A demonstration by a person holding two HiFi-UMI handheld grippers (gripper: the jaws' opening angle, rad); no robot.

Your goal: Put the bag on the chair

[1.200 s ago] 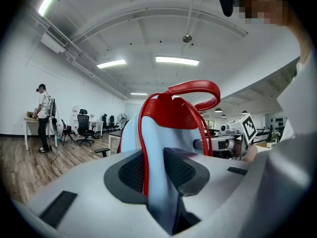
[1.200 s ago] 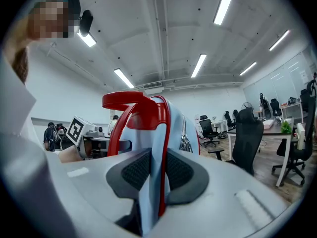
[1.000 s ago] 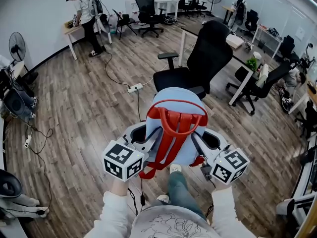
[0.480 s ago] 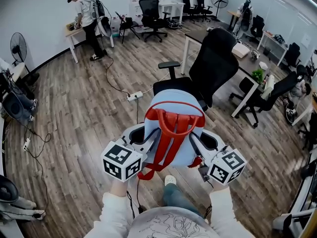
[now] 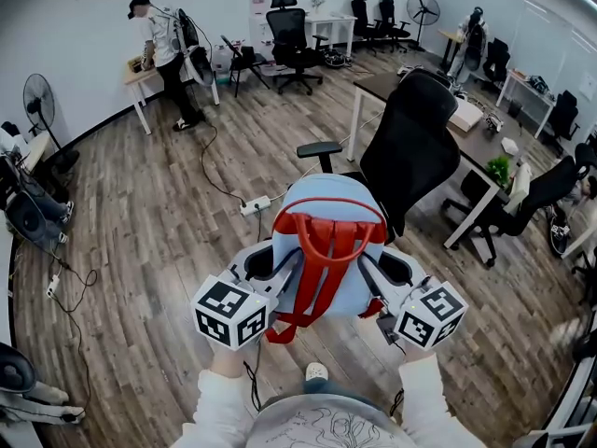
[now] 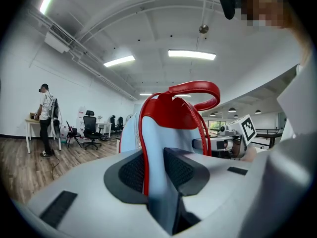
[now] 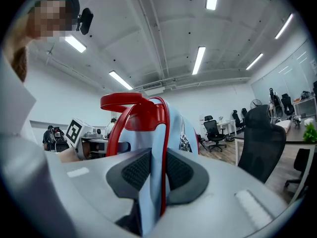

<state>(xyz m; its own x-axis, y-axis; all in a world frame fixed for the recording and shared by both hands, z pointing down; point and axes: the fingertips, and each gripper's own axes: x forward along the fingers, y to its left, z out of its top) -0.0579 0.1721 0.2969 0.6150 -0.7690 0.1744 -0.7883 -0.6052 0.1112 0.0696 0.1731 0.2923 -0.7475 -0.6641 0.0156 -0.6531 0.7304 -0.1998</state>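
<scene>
A light blue bag [image 5: 328, 236] with red straps and a red top handle hangs in the air in front of me, held from both sides. My left gripper [image 5: 278, 267] is shut on the bag's left edge by a red strap [image 6: 142, 148]. My right gripper [image 5: 371, 276] is shut on its right edge [image 7: 157, 167]. The black office chair [image 5: 412, 147] stands just beyond the bag, with its backrest to the right and one armrest [image 5: 319, 147] showing. The bag hides most of its seat. In the right gripper view the chair's backrest [image 7: 261, 138] rises at the right.
A desk [image 5: 485, 143] stands behind the chair, with more chairs around it. A power strip [image 5: 255, 205] and cables lie on the wood floor to the left. A person [image 5: 163, 49] stands at a far table. Fans [image 5: 39, 101] and gear line the left wall.
The person holding the grippers has stepped, and the view has shifted. The chair now sits a little further right and lower in view. Both grippers still hold the bag the same way.
</scene>
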